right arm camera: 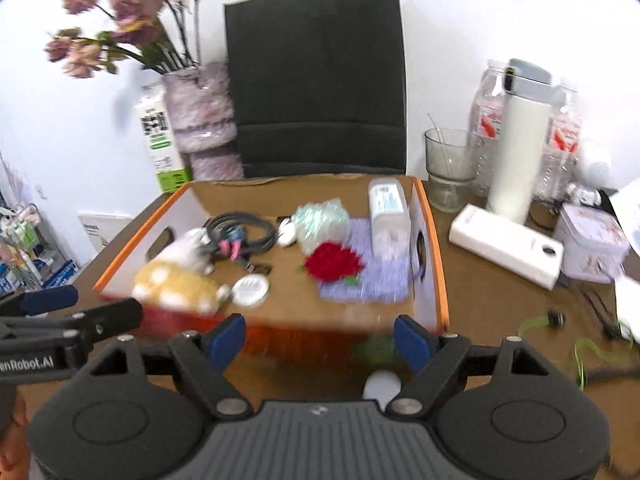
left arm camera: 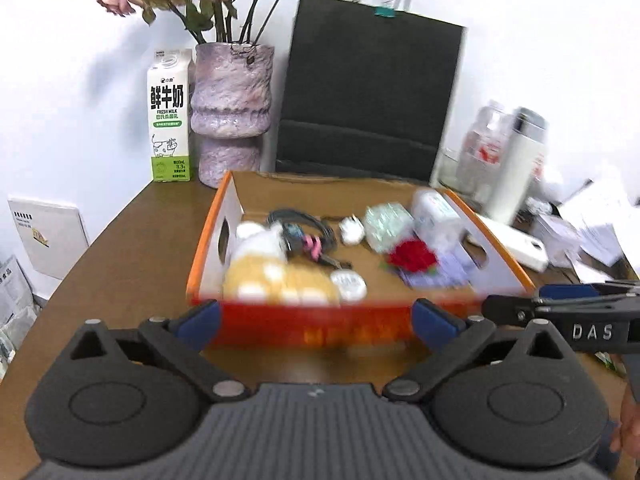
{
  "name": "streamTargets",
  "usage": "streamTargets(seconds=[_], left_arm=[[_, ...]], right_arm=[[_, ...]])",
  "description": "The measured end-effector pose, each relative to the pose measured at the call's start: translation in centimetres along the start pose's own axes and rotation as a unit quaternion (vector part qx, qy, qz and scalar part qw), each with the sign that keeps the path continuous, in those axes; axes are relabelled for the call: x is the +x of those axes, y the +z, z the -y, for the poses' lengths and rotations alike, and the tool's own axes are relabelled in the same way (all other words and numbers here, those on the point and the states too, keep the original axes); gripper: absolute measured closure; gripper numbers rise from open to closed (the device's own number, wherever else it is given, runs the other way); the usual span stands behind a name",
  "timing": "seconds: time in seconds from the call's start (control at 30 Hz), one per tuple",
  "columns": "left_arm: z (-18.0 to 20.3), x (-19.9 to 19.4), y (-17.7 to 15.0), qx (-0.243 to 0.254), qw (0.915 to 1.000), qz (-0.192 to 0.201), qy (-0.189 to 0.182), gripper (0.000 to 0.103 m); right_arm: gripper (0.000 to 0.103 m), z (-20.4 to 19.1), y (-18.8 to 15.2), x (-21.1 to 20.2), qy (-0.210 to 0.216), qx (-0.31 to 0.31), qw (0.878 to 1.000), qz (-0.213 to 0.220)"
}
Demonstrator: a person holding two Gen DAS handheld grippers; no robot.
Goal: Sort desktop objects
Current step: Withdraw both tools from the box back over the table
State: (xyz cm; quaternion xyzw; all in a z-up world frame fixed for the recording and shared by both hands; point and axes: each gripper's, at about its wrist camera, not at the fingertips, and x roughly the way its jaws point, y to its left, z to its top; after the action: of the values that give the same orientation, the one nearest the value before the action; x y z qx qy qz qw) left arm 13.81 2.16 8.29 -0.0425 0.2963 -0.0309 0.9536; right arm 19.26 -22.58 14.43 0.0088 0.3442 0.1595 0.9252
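Left gripper (left arm camera: 316, 318): spreading wide, holding nothing.
Right gripper (right arm camera: 320, 340): gaping, pinching nothing.
Risk: clipping the cardboard box (right arm camera: 438, 280) front wall, shoving it.

Open left tool (left arm camera: 316, 320) before orange box (left arm camera: 200, 256)

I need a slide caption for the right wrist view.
Open right claw before an orange-rimmed box of sorted desk items.

Both wrist cameras are looking forward and down, close over the orange box (left arm camera: 208, 236) (right arm camera: 434, 248). Each is catching the black bag (left arm camera: 368, 92) (right arm camera: 316, 80) behind it.
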Motion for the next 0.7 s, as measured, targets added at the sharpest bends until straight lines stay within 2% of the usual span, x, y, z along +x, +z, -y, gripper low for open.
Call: streamTargets(seconds=[0.17,0.23,0.37,0.53,0.7], left_arm=[[0.4,-4.2,-6.1,-0.001,0.9999,0.012,0.008,0.0],[0.2,-5.5,-8.6,-0.001,0.9998,0.017,-0.001,0.0],[-0.3,-7.1,-12.4,-0.003,1.0,0.003,-0.004,0.0],[-0.2,-9.6,-15.6,0.013,0.9999,0.006,-0.008,0.0],[0.3,-11.1,-16.9,0.034,0.9992,0.022,0.001,0.0]], right_arm=[[0.015,-1.1,-6.3,-4.1,0.011,-0.007,1.0,0.018],[0.015,-1.7,-9.0,-5.6,0.014,-0.016,0.999,0.024],[0.015,-2.8,-13.7,-8.1,0.015,-0.032,0.999,0.032],[0.014,-3.3,-18.2,-10.6,0.03,-0.026,0.999,0.027],[0.013,-4.4,-21.2,-11.9,0.007,-0.046,0.999,0.025]])
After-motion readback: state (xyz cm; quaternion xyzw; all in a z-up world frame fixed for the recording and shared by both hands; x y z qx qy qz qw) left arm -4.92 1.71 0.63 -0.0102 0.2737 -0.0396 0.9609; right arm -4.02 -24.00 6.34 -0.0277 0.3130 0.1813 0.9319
